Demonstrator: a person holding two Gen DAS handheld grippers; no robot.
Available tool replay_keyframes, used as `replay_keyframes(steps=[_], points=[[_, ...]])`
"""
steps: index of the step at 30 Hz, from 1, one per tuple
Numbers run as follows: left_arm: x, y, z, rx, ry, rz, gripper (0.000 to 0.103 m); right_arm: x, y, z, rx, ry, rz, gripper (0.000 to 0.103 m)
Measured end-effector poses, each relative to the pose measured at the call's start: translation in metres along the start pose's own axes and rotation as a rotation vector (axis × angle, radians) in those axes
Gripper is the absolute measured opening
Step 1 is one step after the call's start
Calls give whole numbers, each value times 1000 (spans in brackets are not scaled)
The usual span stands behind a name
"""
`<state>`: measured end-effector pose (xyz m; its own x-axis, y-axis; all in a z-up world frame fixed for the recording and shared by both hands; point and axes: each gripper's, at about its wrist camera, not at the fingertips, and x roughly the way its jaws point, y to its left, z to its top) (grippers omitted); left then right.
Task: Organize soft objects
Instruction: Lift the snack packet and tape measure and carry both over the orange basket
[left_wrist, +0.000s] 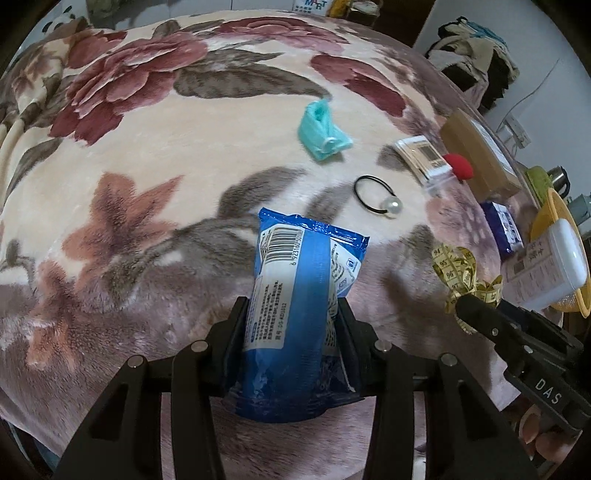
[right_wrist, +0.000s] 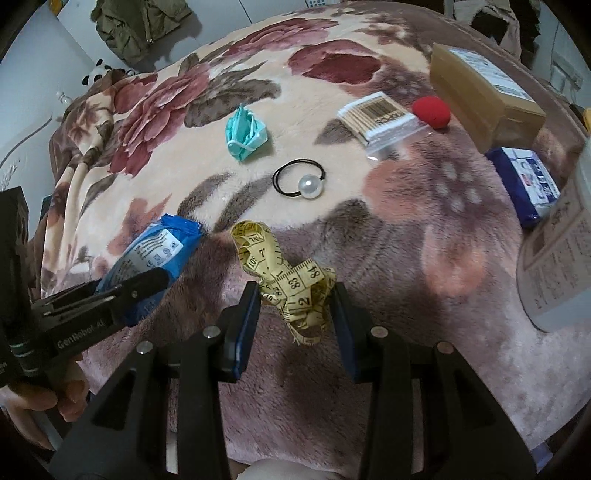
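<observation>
In the left wrist view, the left gripper (left_wrist: 291, 314) is clamped on a blue wipes pack (left_wrist: 295, 295), its two fingers pressing the pack's sides while it is held above the floral blanket (left_wrist: 147, 184). Farther up the blanket lie a teal face mask (left_wrist: 322, 131), a black hair tie with a pearl (left_wrist: 375, 199) and a packet of cotton swabs (left_wrist: 424, 158) with a red sponge ball (left_wrist: 459, 166) just beside it, all loose, so I judge the sorting only begun. Toward the blanket's right edge this view shows a yellow basket (left_wrist: 554, 210) holding a white box, a likely destination, though that is a guess. In the right wrist view, the right gripper (right_wrist: 295, 310) has the crumpled yellow tape measure (right_wrist: 291, 280) between its fingers; the right finger touches the bundle, but a sliver of gap on the left leaves me unable to tell whether the grip is closed. This view shows more clearly a cardboard box (right_wrist: 484, 99) and a dark blue tissue pack (right_wrist: 524, 184) near the blanket's right edge, yet only a sliver of the basket's rim.
</observation>
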<state>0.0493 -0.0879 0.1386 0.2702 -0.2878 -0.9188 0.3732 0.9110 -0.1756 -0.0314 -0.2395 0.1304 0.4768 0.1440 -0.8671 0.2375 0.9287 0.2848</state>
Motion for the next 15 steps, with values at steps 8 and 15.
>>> replay_keyframes(steps=[8, 15], points=[[-11, -22, 0, 18, -12, -3, 47, -27, -12, 2, 18, -45, 0, 40], [-22, -44, 1, 31, -26, -15, 47, -46, -23, 5, 30, -73, -6, 40]])
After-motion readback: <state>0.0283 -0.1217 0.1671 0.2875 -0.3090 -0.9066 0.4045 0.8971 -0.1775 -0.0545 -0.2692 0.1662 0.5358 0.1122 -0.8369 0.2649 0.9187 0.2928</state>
